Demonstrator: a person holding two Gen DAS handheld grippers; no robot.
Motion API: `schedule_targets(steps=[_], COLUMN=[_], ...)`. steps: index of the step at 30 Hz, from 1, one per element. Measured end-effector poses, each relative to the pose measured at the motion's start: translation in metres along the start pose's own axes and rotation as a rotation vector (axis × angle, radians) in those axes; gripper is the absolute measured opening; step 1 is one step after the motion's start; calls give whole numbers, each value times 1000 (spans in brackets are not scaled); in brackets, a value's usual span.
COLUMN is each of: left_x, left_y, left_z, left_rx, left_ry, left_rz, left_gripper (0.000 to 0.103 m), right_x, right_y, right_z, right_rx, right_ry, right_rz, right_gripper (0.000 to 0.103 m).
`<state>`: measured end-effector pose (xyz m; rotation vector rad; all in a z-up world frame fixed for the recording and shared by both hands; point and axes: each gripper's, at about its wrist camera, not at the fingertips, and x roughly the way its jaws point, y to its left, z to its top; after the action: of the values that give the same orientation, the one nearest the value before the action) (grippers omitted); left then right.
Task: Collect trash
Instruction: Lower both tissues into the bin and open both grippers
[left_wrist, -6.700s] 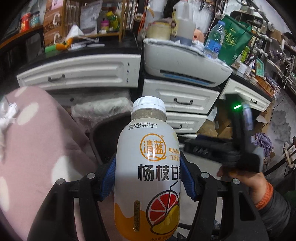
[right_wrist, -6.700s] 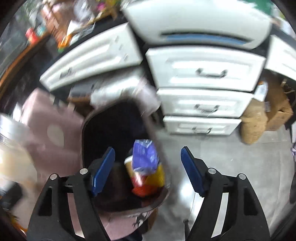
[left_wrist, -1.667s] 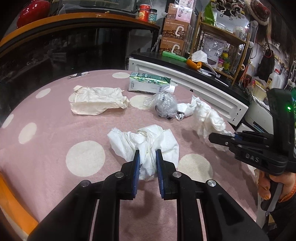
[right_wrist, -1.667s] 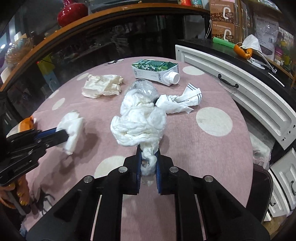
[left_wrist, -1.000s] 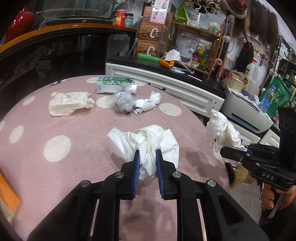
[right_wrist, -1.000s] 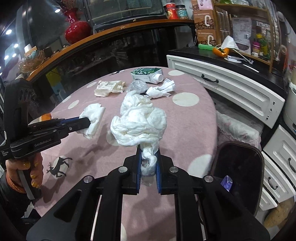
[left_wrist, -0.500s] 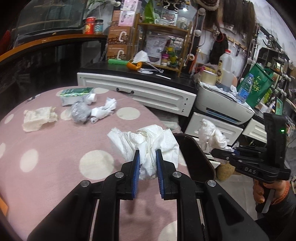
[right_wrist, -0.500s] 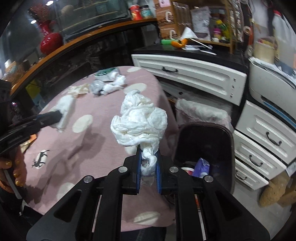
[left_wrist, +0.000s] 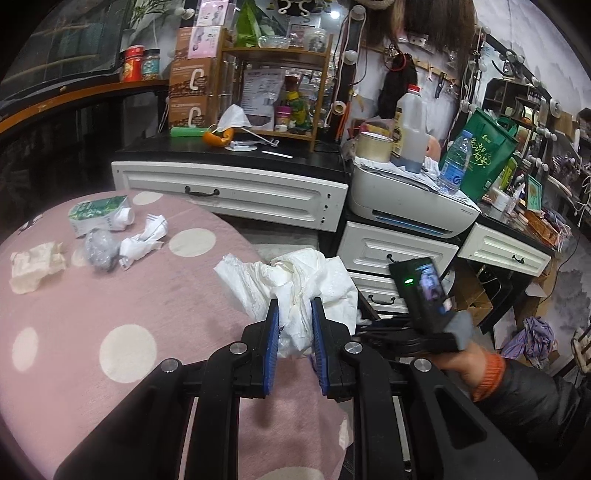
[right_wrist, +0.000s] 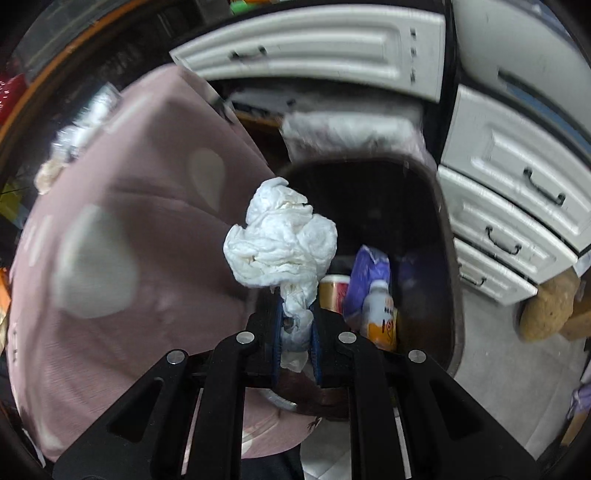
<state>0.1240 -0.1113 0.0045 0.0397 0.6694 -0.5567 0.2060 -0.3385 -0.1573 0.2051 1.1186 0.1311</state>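
My left gripper (left_wrist: 293, 314) is shut on a crumpled white tissue (left_wrist: 295, 280) and holds it above the right edge of the pink dotted table (left_wrist: 110, 302). My right gripper (right_wrist: 295, 317) is shut on a second wad of white tissue (right_wrist: 280, 236) and holds it over the near rim of the dark trash bin (right_wrist: 447, 258). The bin holds a purple wrapper (right_wrist: 369, 273), a drink bottle (right_wrist: 378, 314) and a can. The right gripper's body (left_wrist: 421, 295) shows in the left wrist view, its fingers hidden behind the tissue.
On the table's far left lie a green carton (left_wrist: 99, 214), a clear plastic ball (left_wrist: 99, 249), a crumpled paper (left_wrist: 144, 240) and a beige tissue (left_wrist: 35, 262). White drawers (left_wrist: 232, 195) and a printer (left_wrist: 410, 210) stand behind the bin.
Both grippers have swung right, off the table and toward the bin, each with its tissue. The right gripper now tilts down over the bin's opening.
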Motion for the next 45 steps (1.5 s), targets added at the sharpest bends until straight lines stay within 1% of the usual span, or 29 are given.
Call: schedule_targets(steps=[2,6,8,10,11,12,13,14,17,20,24,28,29,30,31,37,40,45], left_x=[2,8,11,14,15,16,18,19,22,26,34,46,50,56,61,97,115,148], left_y=[-4,-12,-17,-20,-21,-23,-24,-25,-29,-35,-42,-52,-55,-58,-60,-73,-77,-86], left_z=[1,2,1,0,0,0,-1,-1,-3,-4,-6,-6,-7,-7,-7,-10,-10,-10], left_rx=[5,19,26,32,33,33,35,37,41,48,58,70,71,74,75,73,69,85], left_ry=[2,8,13,19,21,24,27,31,40,52,74,102,111,124,134,220,258,311], left_rz=[-7,-19,-25,-30,-32,-34,-38,-42,-51,-66,-87,-111,-119,-125,-130,-145,-144,-132], left_gripper=[18,18,18,18,18,18,18,18,18,18,18,18,18,18,18,18,18,18], right_x=[18,48,58,62,61,59,53,48,29,1,-39,-87,-96,-105,-116,-155,-169,-177], right_y=[-2,-6,-7,-8,-8,-7,-7,-6,-7,-11,-14,-21,-24,-26,-28,-38,-48,-61], right_z=[0,-4,-8,-12,-13,-13,-11,-10,-6,-3,-2,-7,-9,-11,-15,-24,-27,-31], right_rx=[3,25,21,26,25,24,26,28,39,68,106,134,146,160,180,244,282,330], right_ry=[35,96,126,135,131,126,107,82,34,-31,-123,-250,-278,-307,-347,-516,-571,-588], right_rz=[-15,-15,-22,-23,-16,-13,-16,-18,-13,-15,-34,-79,-90,-100,-118,-178,-200,-194], right_gripper=[13,13,18,24,36,54,60,63,64,69,71,74,79,80,80,83,84,84])
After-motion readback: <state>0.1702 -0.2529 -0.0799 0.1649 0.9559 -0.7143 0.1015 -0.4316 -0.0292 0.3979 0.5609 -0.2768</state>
